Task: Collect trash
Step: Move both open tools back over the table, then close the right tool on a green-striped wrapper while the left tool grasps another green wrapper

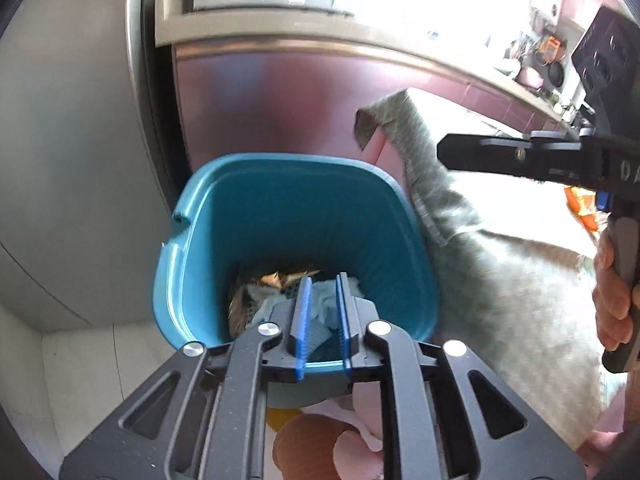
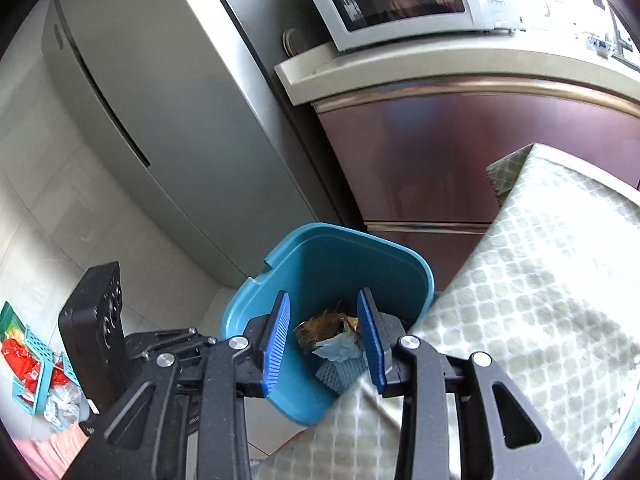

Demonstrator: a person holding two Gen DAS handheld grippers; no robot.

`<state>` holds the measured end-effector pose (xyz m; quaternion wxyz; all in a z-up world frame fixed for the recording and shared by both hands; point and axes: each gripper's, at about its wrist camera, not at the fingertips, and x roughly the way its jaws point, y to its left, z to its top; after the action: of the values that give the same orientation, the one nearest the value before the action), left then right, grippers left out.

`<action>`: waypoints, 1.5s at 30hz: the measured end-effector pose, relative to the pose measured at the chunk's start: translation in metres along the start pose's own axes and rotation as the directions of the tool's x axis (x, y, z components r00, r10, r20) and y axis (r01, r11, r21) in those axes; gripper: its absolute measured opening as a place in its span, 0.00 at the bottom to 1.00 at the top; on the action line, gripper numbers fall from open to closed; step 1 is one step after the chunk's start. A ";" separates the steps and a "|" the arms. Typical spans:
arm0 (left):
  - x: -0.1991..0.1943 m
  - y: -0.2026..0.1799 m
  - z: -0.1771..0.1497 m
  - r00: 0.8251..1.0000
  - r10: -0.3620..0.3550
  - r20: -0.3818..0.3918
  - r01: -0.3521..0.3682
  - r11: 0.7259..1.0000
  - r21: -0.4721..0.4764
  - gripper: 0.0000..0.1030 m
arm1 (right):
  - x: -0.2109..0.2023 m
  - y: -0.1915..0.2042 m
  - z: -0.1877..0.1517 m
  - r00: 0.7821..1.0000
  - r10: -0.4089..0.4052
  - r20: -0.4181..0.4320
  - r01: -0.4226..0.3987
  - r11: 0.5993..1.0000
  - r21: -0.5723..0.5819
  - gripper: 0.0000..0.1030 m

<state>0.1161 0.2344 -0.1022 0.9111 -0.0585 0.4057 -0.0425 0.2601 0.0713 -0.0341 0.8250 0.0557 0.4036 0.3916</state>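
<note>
A teal bin point(image 1: 280, 160) stands on the floor against the table's corner. Inside it lie a brown wrapper point(image 1: 280, 278) and a pale blue tissue point(image 1: 324, 304). My left gripper point(image 1: 323, 278) hangs over the bin's near side with its blue pads a narrow gap apart, pressing on nothing; the tissue shows through the gap, down in the bin. In the right wrist view my right gripper point(image 2: 323, 294) hovers open above the same bin point(image 2: 360, 236), nothing between its pads, with the wrapper point(image 2: 320, 328) and tissue point(image 2: 340, 350) below.
A table under a green checked cloth point(image 2: 540, 300) touches the bin's right side. A grey fridge point(image 2: 160, 120) and a maroon cabinet point(image 2: 460, 152) with a microwave point(image 2: 392, 0) stand behind. A teal basket with red packets point(image 2: 28, 364) lies on the floor at left. Orange packaging point(image 1: 580, 204) lies on the table.
</note>
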 end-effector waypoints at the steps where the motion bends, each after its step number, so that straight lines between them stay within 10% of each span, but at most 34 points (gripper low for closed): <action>1: -0.006 -0.003 0.002 1.000 -0.007 0.017 0.007 1.000 0.005 0.17 | -0.007 0.001 -0.002 1.000 0.000 0.008 0.000 1.000 -0.005 0.33; 14: -0.061 -0.090 0.019 0.967 -0.218 0.131 0.196 0.966 0.166 0.33 | -0.130 -0.010 -0.059 0.983 -0.111 0.148 0.117 0.992 -0.036 0.45; 33: -0.028 -0.283 -0.005 0.906 -0.418 -0.065 0.403 0.806 0.434 0.34 | -0.282 -0.119 -0.175 0.863 -0.450 0.230 0.365 0.870 0.331 0.46; 45: 0.012 -0.384 -0.016 0.903 -0.401 -0.154 0.414 0.716 0.562 0.41 | -0.314 -0.181 -0.229 0.838 -0.512 0.189 0.347 0.766 0.541 0.48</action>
<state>0.1008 -0.1479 -0.0671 0.8481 0.1359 0.3594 -0.3648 0.0911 -0.3216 -0.0656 0.9068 0.2295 0.3486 0.0603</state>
